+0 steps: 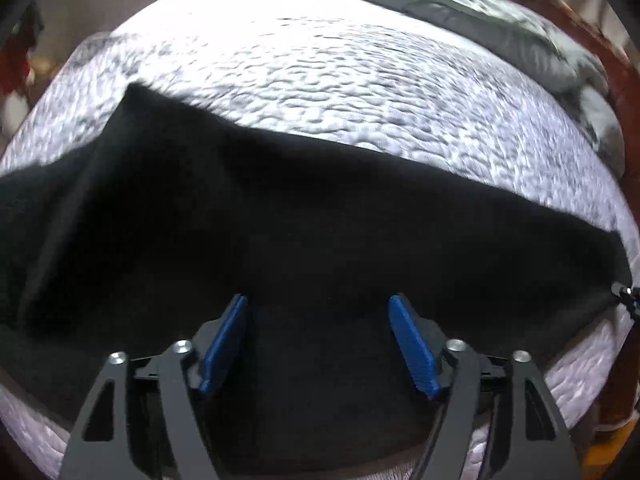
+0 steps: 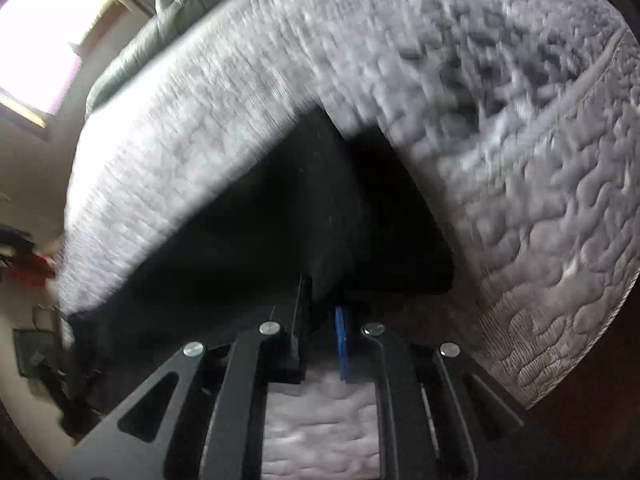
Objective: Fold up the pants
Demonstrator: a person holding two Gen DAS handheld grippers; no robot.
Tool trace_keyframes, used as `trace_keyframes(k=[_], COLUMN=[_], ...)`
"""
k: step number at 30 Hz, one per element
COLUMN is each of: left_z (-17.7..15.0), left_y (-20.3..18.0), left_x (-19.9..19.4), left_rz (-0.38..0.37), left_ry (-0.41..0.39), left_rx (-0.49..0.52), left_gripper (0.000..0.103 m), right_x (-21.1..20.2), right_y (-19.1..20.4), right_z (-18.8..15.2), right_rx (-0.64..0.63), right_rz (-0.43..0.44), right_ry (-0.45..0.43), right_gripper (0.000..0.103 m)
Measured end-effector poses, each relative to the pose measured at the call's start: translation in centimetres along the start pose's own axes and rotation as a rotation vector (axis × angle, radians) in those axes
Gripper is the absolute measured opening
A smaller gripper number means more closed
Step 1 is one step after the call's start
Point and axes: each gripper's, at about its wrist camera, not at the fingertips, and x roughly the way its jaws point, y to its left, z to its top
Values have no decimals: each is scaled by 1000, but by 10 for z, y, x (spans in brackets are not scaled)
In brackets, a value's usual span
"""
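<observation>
The black pants [image 1: 280, 216] lie spread across the near part of a white quilted mattress [image 1: 320, 80]. My left gripper [image 1: 318, 312] is open just above the dark cloth, its blue pads [image 1: 224, 344] wide apart and nothing between them. In the right wrist view my right gripper [image 2: 322, 300] is shut on an edge of the pants [image 2: 300, 208], which rise in a lifted fold in front of it. The tip of the right gripper [image 1: 624, 294] shows at the far right edge of the left wrist view, at a corner of the cloth.
A crumpled grey-green duvet [image 1: 460, 4] lies along the far side of the bed. A brown wooden bed frame [image 1: 580, 36] stands at the right. A bright window [image 2: 44, 28] is at the upper left of the right wrist view. The mattress edge [image 2: 560, 320] is to the right.
</observation>
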Motion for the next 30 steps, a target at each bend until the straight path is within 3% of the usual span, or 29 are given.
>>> trace_keyframes(k=[2, 4, 8, 12, 19, 22, 25, 30], left_z=[1, 1, 3, 0, -7, -8, -9, -6], left_y=[-2, 2, -3, -26, -37, -35, -38, -40], left_x=[-3, -8, -23, -30, -16, -13, -12, -21], left_rz=[4, -23, -77, -90, -94, -90, -75, -101], left_ry=[2, 6, -5, -24, 31, 39, 43, 26], left_rx=[11, -25, -70, -16, -3, 0, 16, 13], left_gripper=[77, 77, 76, 77, 77, 78, 78, 78], right_x=[-9, -27, -60, -57, -25, -15, -15, -46], right_y=[-4, -9, -20, -21, -17, -6, 0, -6], right_z=[-5, -7, -2, 3, 13, 15, 15, 16], right_rx=[-4, -8, -20, -43, -84, -128, -152, -107], right_rz=[-1, -24, -64, -112, -38, -29, -45, 47], right_ry=[-30, -77, -136, -138, -69, -42, -50, -137], right_gripper=[30, 39, 39, 39, 43, 35, 20, 17])
